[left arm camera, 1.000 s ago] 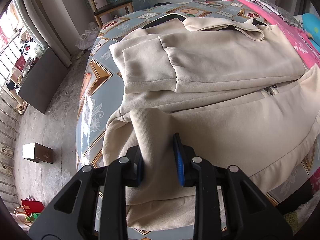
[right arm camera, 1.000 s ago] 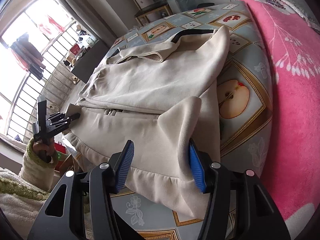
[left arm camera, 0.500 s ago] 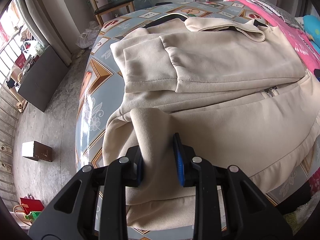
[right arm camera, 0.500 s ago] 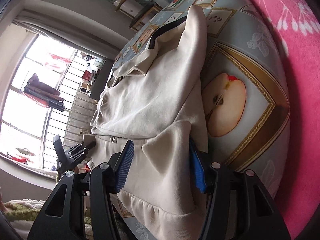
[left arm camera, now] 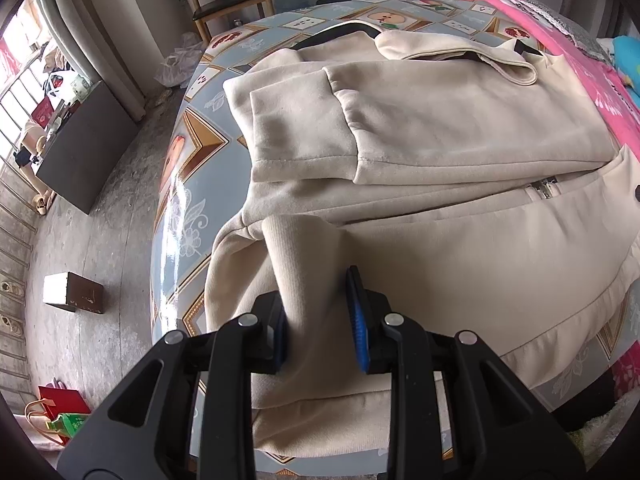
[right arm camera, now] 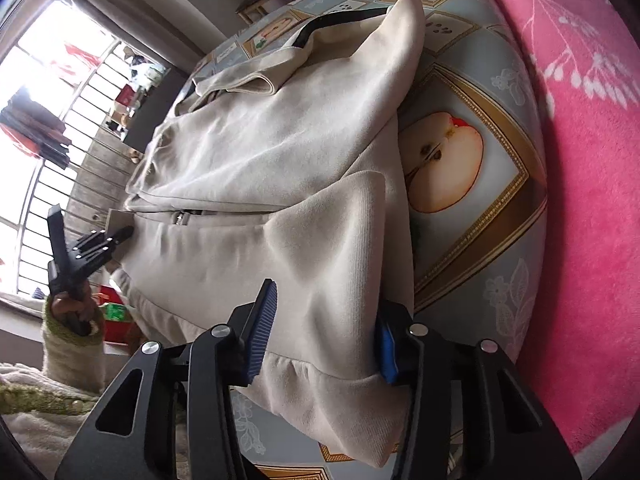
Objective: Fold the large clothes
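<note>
You've got 1 cream jacket [left arm camera: 460, 248] on 1 table w/ fruit-print cloth [left arm camera: 188, 184]. On it: 1 zip pull [left arm camera: 543, 189], 1 collar [left arm camera: 452, 52], 1 cuffed sleeve [left arm camera: 296, 140] folded across the front.

2 grippers: left gripper [left arm camera: 318, 320], right gripper [right arm camera: 324, 336]; 2 blue pads each.

1 pink blanket [right arm camera: 592, 160] beside the table.

Your left-cam view also gives you 1 wooden chair [left arm camera: 228, 4], 1 dark cabinet [left arm camera: 86, 144], 1 small box [left arm camera: 72, 292] on the floor, 1 red bag [left arm camera: 60, 404].

Right cam: 1 barred window [right arm camera: 52, 128], 1 hand [right arm camera: 72, 304] in 1 green-trimmed sleeve [right arm camera: 68, 344].
</note>
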{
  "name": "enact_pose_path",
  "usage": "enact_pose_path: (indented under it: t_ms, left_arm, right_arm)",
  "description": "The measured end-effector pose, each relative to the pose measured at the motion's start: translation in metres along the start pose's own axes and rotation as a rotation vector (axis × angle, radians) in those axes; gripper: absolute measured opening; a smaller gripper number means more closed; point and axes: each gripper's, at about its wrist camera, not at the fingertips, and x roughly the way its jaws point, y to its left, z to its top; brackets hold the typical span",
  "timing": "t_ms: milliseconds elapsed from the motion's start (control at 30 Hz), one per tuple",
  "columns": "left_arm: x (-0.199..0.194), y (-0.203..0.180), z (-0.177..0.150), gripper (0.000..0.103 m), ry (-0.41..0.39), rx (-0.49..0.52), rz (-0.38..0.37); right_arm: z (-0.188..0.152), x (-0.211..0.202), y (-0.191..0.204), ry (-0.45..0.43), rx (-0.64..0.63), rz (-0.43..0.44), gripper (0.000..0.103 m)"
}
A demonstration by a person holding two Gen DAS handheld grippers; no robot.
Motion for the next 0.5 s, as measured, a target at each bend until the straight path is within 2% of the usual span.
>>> enact_pose_path:
  t_ms: [167,367,500]
  left_arm:
    - [0.0,0.0,0.0,0.025,-0.001,0.0,-0.001]
    - [0.0,0.0,0.0,0.025,0.0,0.001,0.0]
    - [0.0,0.0,0.0,0.025,0.0,-0.001,0.0]
  right_arm:
    - [-0.003,0.0,0.016,-0.023,-0.043,-0.168,0.035]
    - [-0.008,-0.004,0.029,-0.062,-0.078,-0.329,0.012]
    - [-0.013,-0.001,0.051,-0.094,-0.166,-0.471,0.011]
